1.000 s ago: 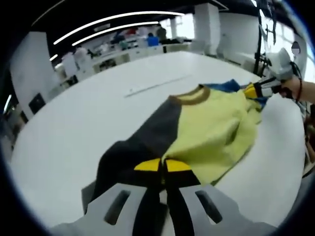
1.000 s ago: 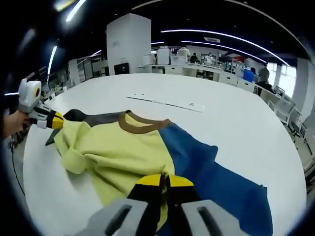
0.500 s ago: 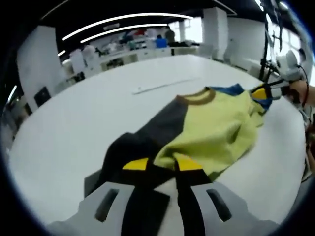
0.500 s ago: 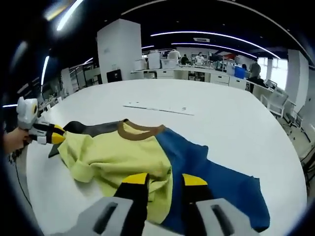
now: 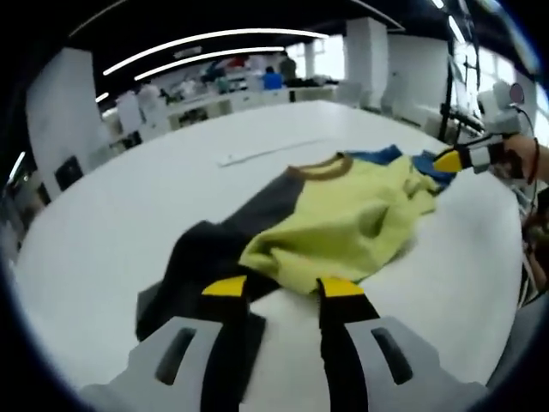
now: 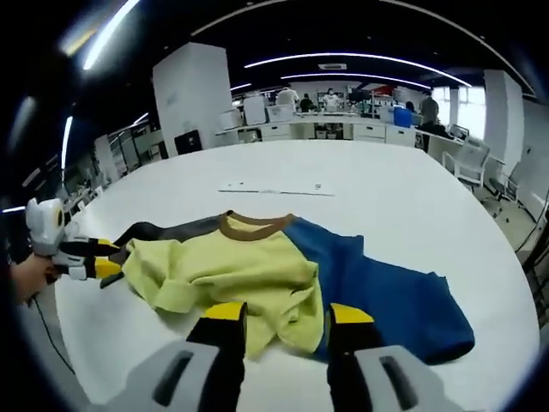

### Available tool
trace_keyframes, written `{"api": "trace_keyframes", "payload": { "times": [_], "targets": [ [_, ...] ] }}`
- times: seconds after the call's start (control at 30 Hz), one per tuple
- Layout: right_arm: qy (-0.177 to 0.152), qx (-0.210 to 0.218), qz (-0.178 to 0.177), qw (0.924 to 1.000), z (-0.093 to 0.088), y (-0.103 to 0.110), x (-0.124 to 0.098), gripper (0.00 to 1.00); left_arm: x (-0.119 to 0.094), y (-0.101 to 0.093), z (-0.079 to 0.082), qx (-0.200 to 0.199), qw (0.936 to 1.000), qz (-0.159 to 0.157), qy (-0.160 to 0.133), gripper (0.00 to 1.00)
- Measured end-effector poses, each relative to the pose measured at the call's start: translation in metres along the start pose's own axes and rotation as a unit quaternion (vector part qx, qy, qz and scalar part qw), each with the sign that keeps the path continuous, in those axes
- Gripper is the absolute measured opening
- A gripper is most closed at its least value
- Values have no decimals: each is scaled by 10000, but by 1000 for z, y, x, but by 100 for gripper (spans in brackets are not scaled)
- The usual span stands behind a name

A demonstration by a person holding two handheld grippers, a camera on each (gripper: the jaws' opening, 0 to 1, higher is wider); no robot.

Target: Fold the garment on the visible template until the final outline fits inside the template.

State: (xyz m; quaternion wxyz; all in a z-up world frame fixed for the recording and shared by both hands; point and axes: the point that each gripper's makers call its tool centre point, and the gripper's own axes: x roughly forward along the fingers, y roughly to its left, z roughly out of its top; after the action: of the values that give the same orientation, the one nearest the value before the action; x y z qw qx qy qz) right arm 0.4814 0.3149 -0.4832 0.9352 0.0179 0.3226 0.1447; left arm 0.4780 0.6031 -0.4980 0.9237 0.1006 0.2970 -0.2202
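L gripper view: the left gripper point(image 5: 283, 292) is released, its yellow-tipped jaws standing well apart w/ nothing between them, just short of the near edge of the garment point(image 5: 334, 223). The garment lies on the white table point(image 5: 129, 215), a three-colour tee: dark grey part nearest the left gripper, yellow-green panel folded and rumpled over the middle, a brown collar at the far side, blue showing just beyond the yellow. At the garment's right end the right gripper point(image 5: 459, 159) comes in, held by a hand point(image 5: 525, 159); its jaws look parted, tho it's small and blurred so approx only. A thin pale strip point(image 5: 270, 150) lies on the table beyond the collar.

R gripper view: at the garment's point(image 6: 257, 266) left end the left gripper point(image 6: 101, 257) shows, jaws apart, beside the yellow-green edge. Yellow-green sits bunched in the middle, grey sleeve running out behind it, blue part spread flat to the right. The right gripper point(image 6: 287, 313) is released too, jaws wide, tips at the garment's near hem, gripping nothing. The table point(image 6: 412, 197) carries the same pale strip point(image 6: 274, 189) beyond the collar. No template outline can be made out around the garment.
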Motion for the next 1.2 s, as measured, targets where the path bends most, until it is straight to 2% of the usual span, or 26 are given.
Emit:
{"api": "trace_keyframes", "payload": {
  "times": [0.07, 0.27, 0.3, 0.47, 0.67, 0.73, 0.9, 1.0, 1.03, 1.2],
  "targets": [
    [40, 155, -33, 9999, -6, 1, -2, 35, 2, -3, -3, -17, 10000, -20, 30, 27],
    [250, 75, -111, 9996, -22, 5, -6, 34, 9, -10, -12, 73, 9998, -43, 159, 25],
    [313, 173, -139, 9993, -26, 4, -6, 34, 9, -10, -13, 118, 9998, -22, 186, 24],
    [445, 386, -9, 9983, -37, 14, -4, 31, 15, -8, -13, 263, 9995, 32, 186, 21],
    [553, 355, 128, 9978, -43, 23, 13, 28, 22, -2, -9, 186, 9997, 99, 152, 17],
    [663, 523, 229, 9962, -46, 25, 18, 26, 24, -3, -8, 226, 9996, 103, 126, 14],
    [715, 631, 288, 9950, -48, 25, 32, 16, 29, -3, -8, 243, 9996, 108, 138, 9],
    [683, 638, 300, 9952, -45, 21, 35, 2, 27, -5, -6, 269, 9996, 76, 99, 4],
    [669, 634, 312, 9953, -44, 20, 35, 0, 27, -4, -5, 282, 9995, 76, 90, 1],
    [629, 550, 412, 9957, -38, 17, 29, 0, 17, 0, -2, 253, 9996, 48, 97, 0]
  ]
}}
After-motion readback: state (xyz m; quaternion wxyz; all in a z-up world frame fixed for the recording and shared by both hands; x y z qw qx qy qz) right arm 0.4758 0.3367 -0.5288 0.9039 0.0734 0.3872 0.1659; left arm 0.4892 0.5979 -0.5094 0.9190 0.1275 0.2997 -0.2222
